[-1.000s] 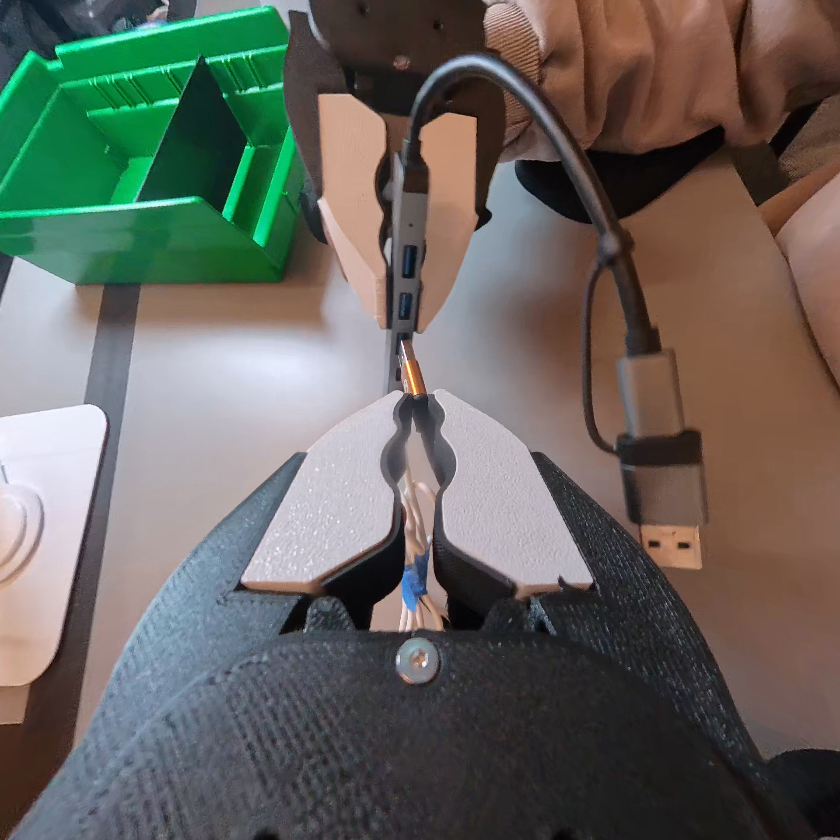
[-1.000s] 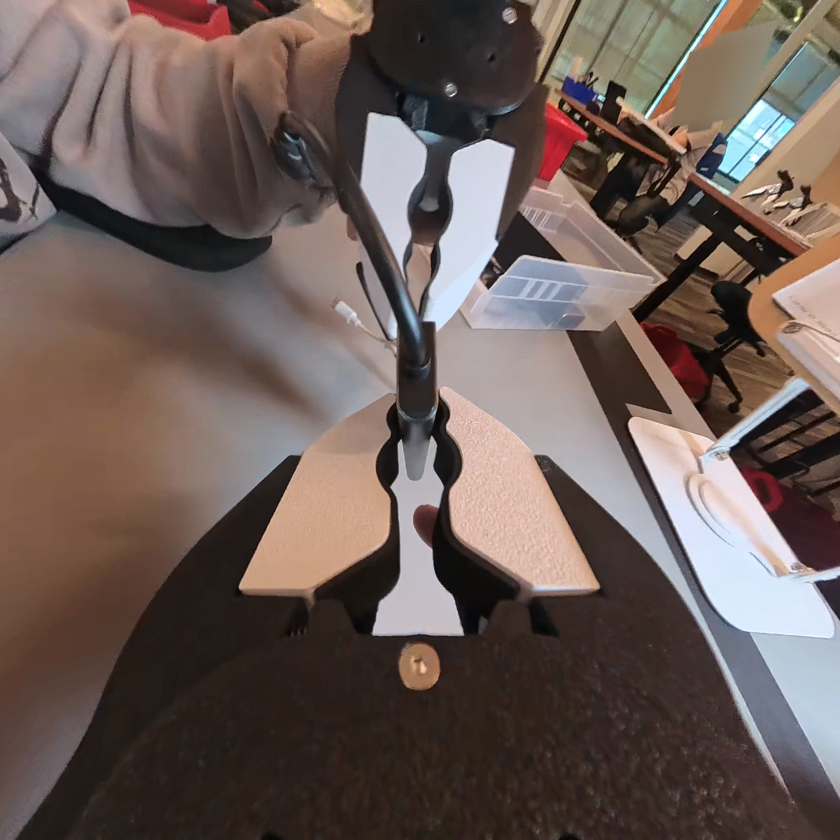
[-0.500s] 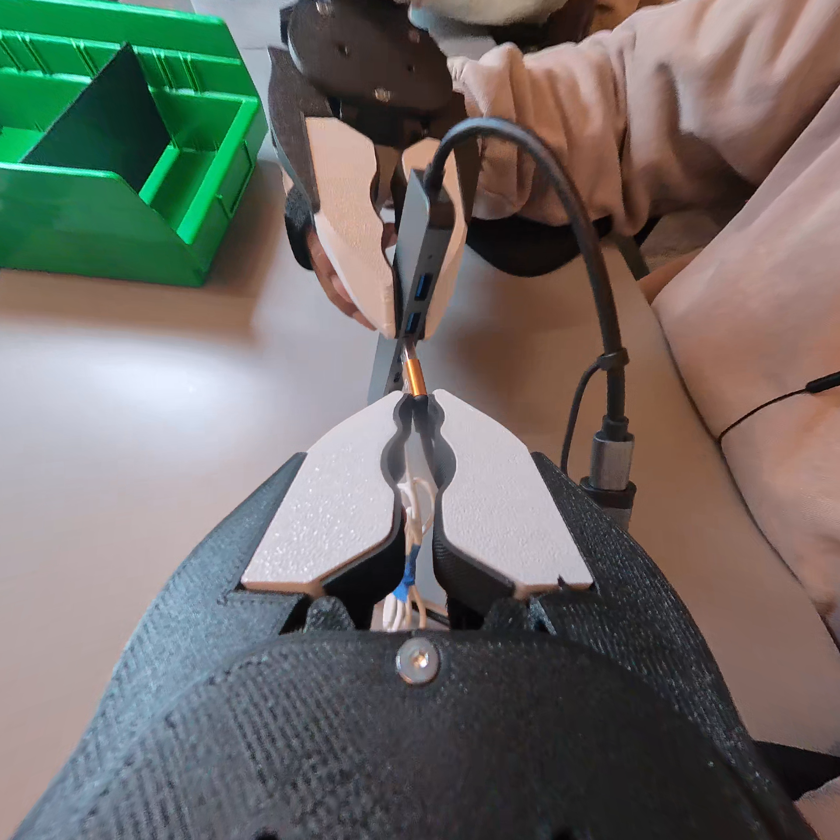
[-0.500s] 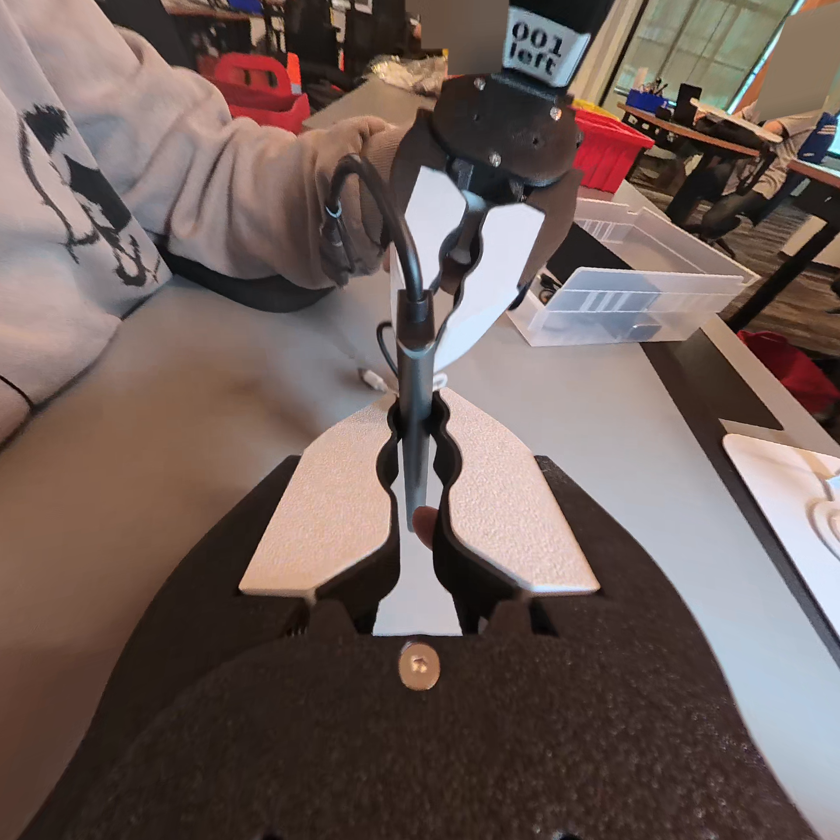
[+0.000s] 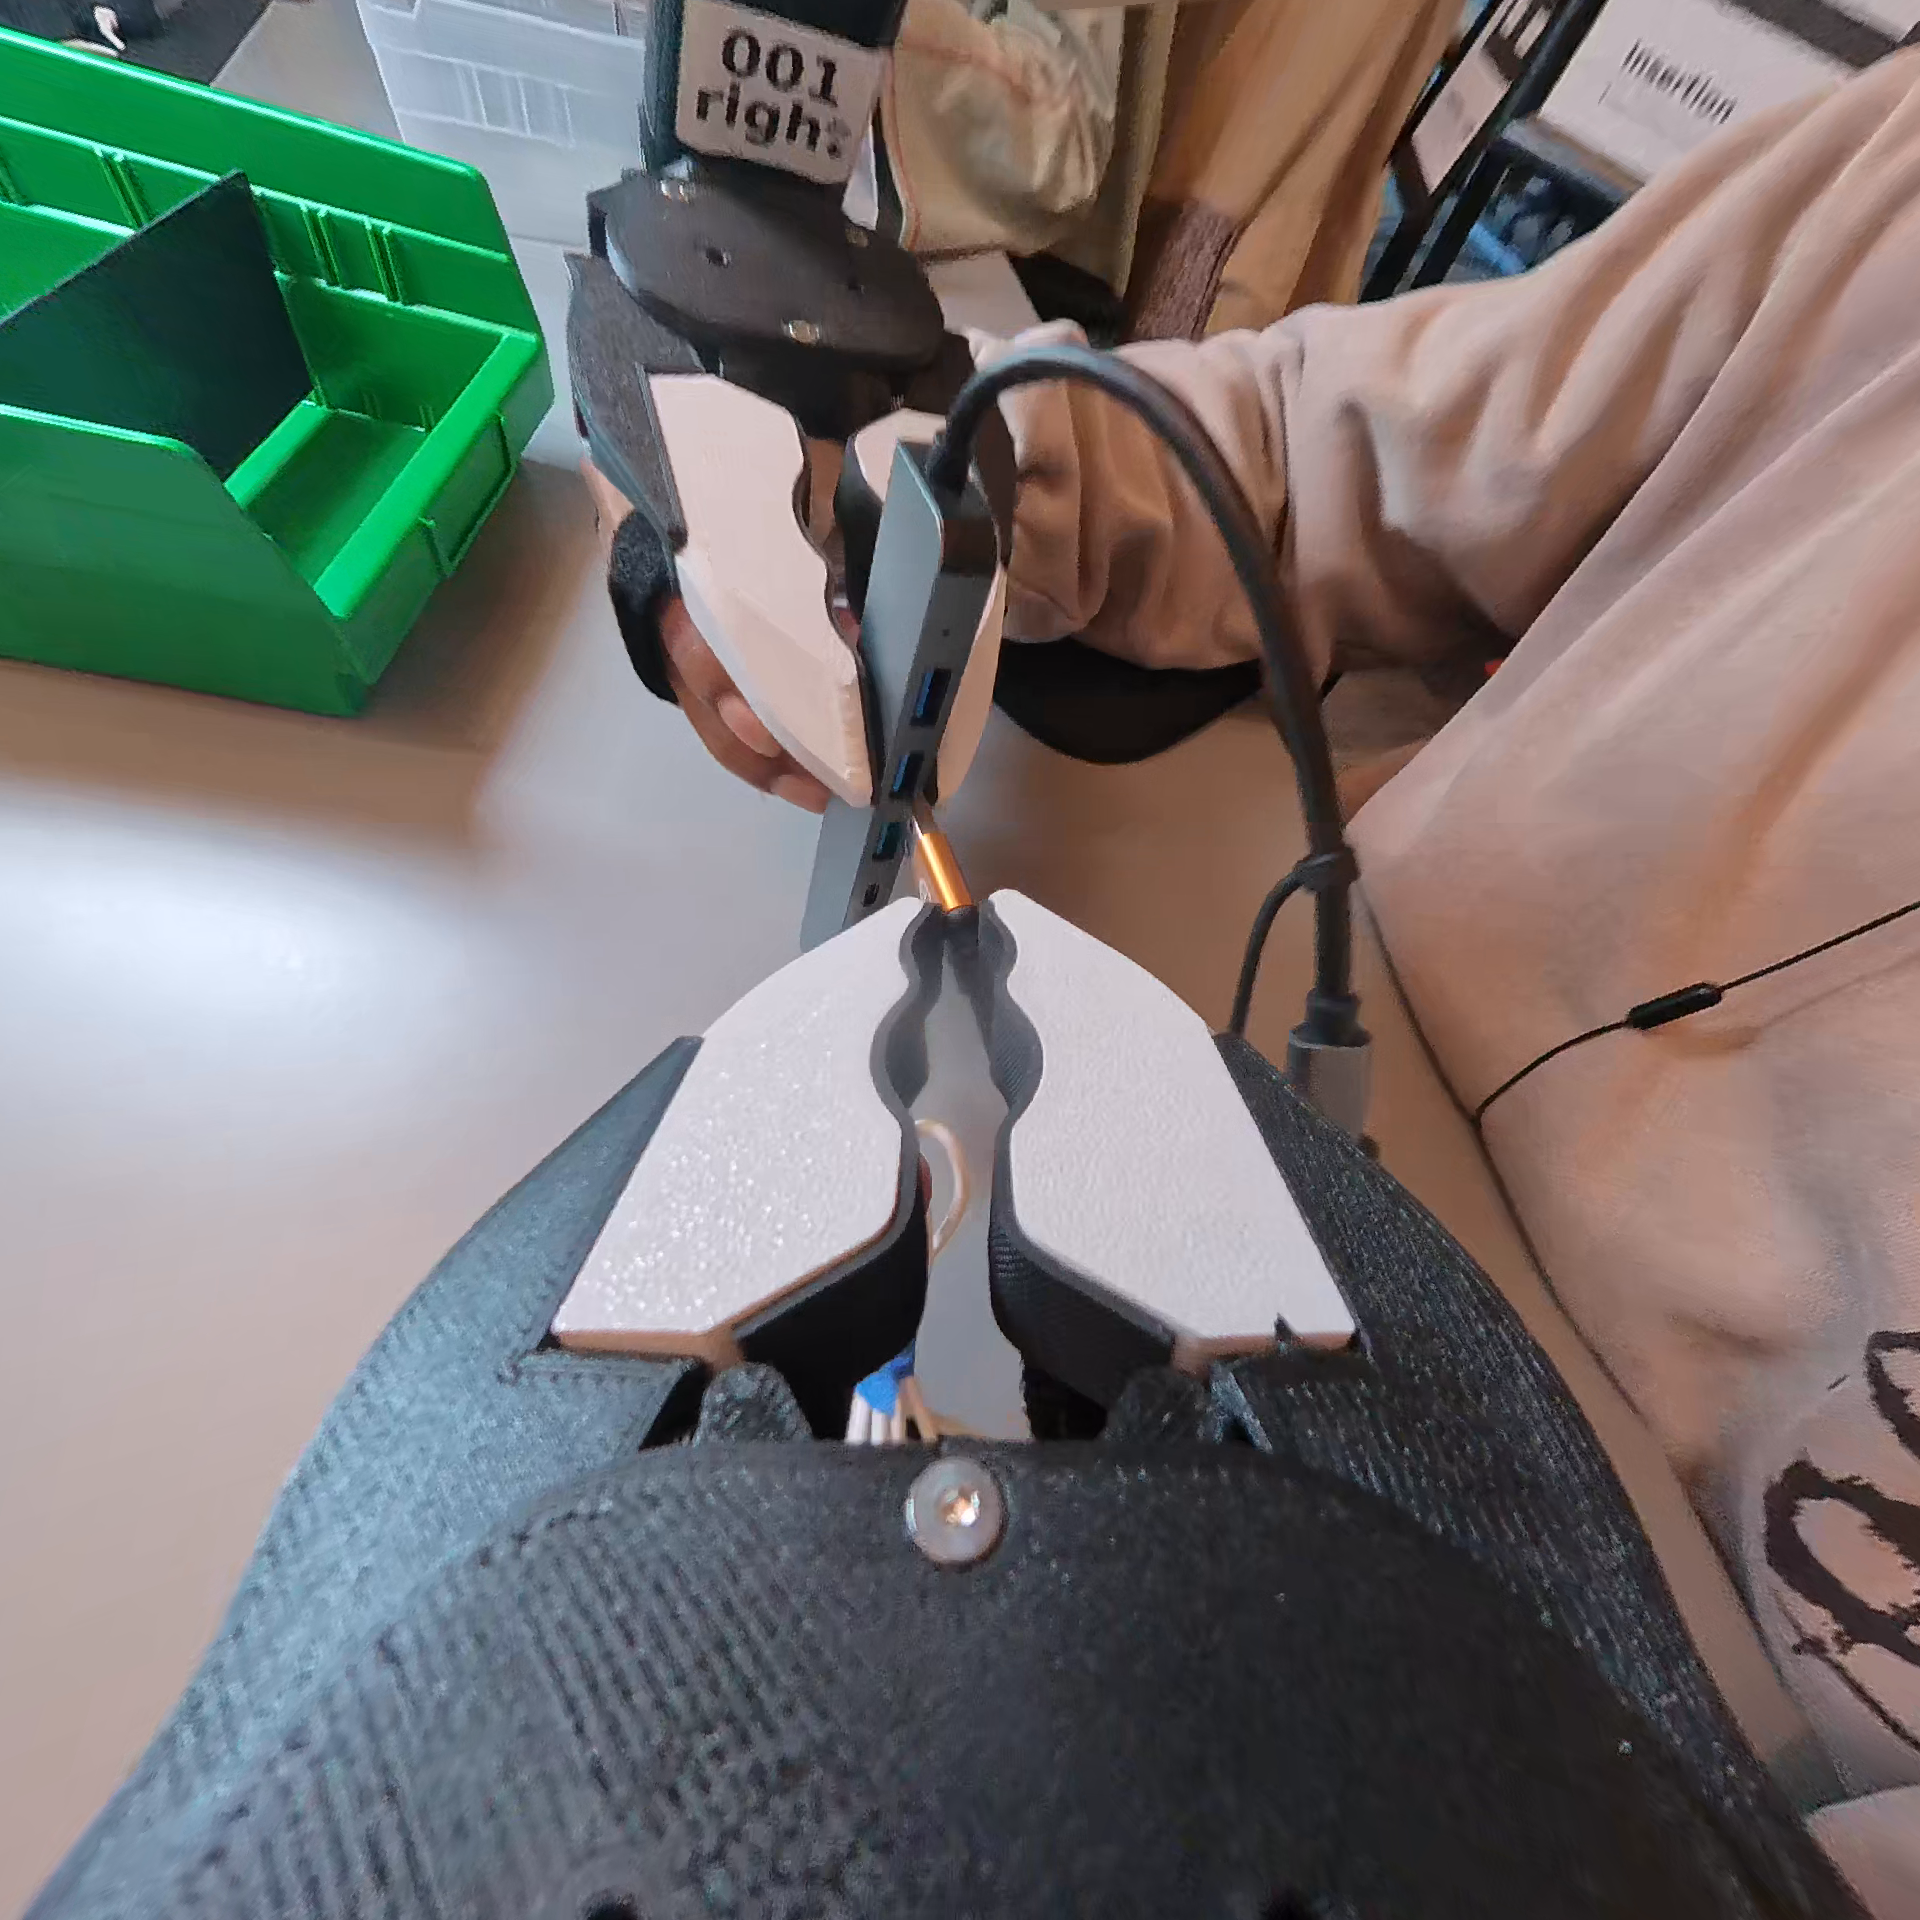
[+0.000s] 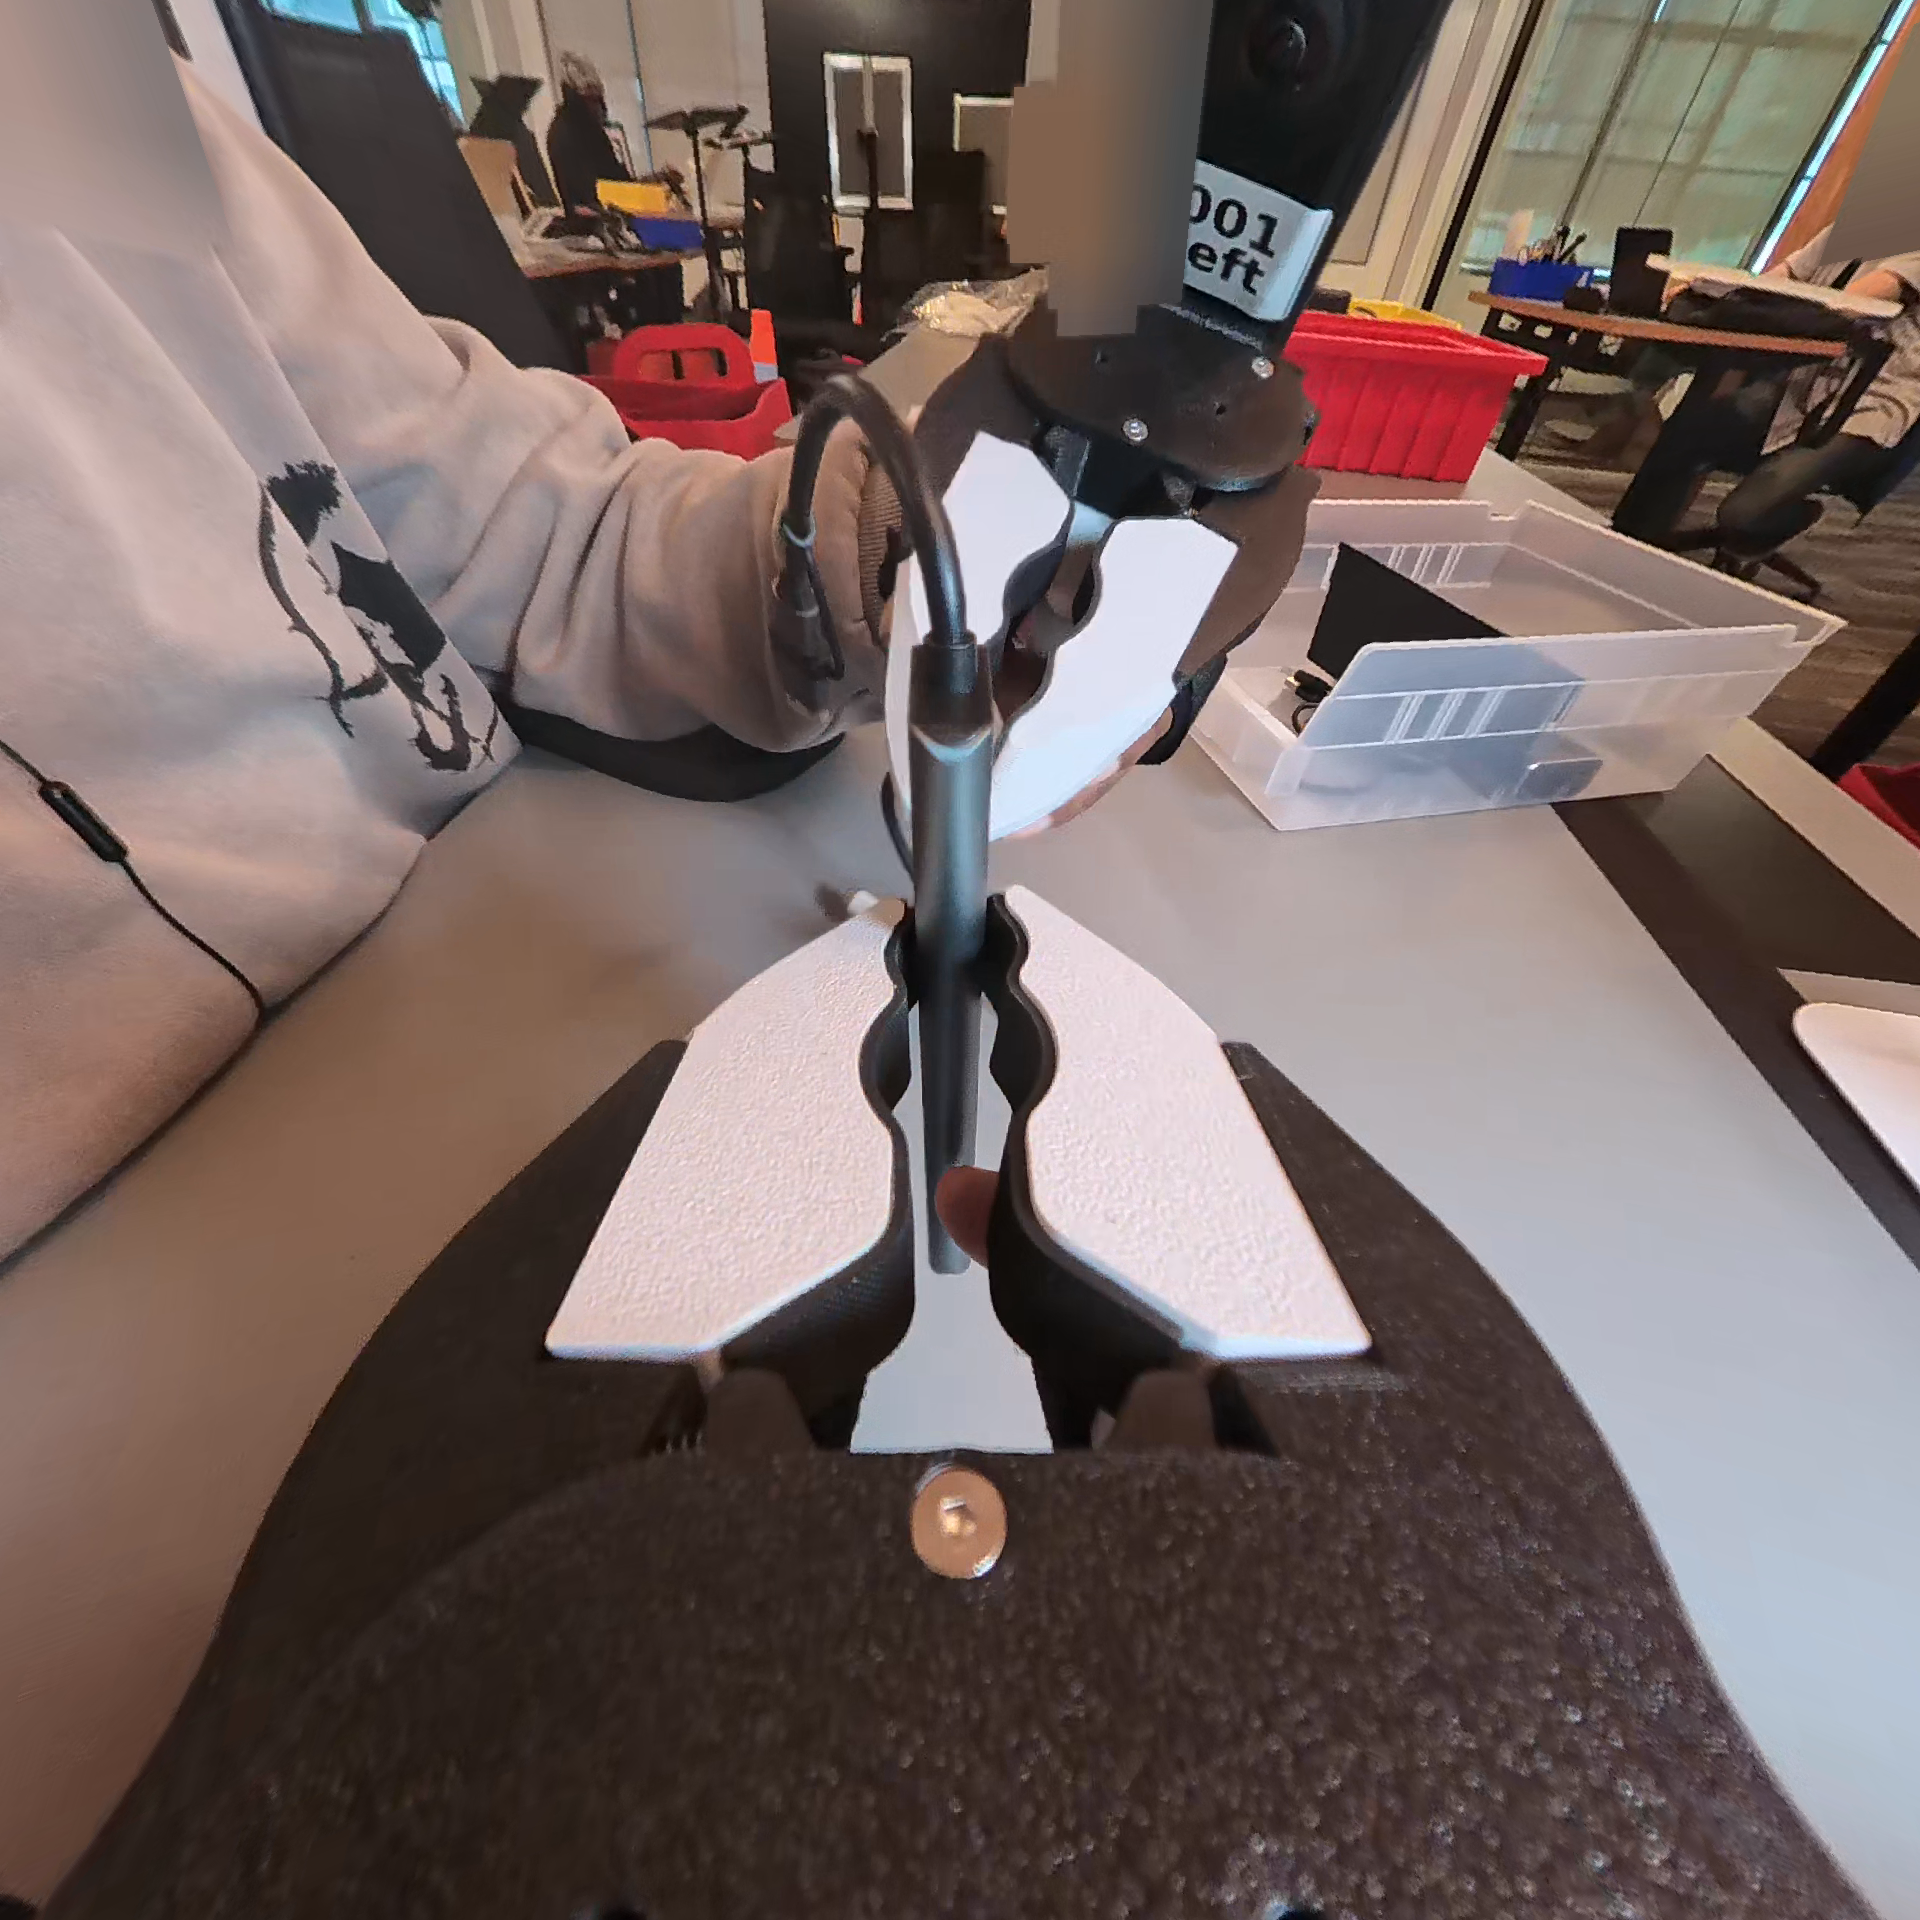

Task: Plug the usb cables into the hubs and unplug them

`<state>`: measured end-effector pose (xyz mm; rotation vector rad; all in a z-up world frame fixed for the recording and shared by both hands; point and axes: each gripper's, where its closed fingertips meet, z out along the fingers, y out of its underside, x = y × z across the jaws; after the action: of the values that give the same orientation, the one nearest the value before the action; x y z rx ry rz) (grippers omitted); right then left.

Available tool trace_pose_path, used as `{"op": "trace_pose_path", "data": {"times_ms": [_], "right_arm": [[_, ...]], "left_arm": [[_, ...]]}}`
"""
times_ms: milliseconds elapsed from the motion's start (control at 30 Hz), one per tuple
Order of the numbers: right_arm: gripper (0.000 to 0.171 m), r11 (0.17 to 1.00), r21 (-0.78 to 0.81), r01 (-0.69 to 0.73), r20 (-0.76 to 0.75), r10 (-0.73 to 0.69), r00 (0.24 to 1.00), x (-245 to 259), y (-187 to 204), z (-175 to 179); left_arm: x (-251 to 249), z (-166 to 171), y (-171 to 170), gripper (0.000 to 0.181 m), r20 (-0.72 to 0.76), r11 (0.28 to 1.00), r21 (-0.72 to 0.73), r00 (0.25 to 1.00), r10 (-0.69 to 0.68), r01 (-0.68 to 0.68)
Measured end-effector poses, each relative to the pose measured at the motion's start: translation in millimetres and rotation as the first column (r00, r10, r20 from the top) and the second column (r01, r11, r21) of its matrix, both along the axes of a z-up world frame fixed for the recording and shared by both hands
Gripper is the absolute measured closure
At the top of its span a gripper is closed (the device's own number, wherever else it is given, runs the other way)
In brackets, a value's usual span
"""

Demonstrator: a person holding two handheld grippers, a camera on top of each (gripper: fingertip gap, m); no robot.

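Two grippers meet above the pale table (image 5: 260,1039), each clamped on its own part; the left gripper (image 5: 958,912) pinches, at its very fingertips, the rear of a USB plug with an orange metal sleeve (image 5: 941,862), jaws drawn narrow around it; the plug's front end sits at a port in the edge of the grey hub (image 5: 914,582), though whether it is fully seated cannot be told; thin white cable (image 5: 940,1153) trails back between the left gripper's fingers. The right gripper (image 6: 948,914) grips the hub (image 6: 943,935) by its flat sides, jaws close together with the slim body standing between them; in the left wrist view the right gripper (image 5: 883,769) holds the hub tilted, with blue ports showing along its edge; the hub's own dark cable (image 5: 1226,540) arches from its top end and hangs down to a grey adapter (image 5: 1335,1049) beside the person's pale sleeve (image 5: 1558,468). A fingertip (image 6: 961,1205) shows just behind the hub's lower end. In the right wrist view the left gripper (image 6: 1049,665) faces the camera beyond the hub; a green bin (image 5: 260,436) stands well apart on the table; a clear plastic tray (image 6: 1507,665) lies on the table on the other side, with red bins (image 6: 1403,395) farther back.
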<state>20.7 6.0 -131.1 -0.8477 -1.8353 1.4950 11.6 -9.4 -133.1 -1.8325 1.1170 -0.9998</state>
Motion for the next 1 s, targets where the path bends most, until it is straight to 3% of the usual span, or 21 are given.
{"op": "trace_pose_path", "data": {"times_ms": [367,1000], "right_arm": [[0.161,0.988,-0.140,-0.056,-0.015,0.054,0.998,3,-2,7],[0.161,0.993,-0.116,-0.037,0.020,0.039,0.999,1,2,1]], "left_arm": [[-1,-3,1,0.174,0.021,0.996,-0.084,1.000,0.021,-0.019],[-2,-11,7,0.174,-0.085,0.994,-0.058,0.993,0.085,-0.090]]}}
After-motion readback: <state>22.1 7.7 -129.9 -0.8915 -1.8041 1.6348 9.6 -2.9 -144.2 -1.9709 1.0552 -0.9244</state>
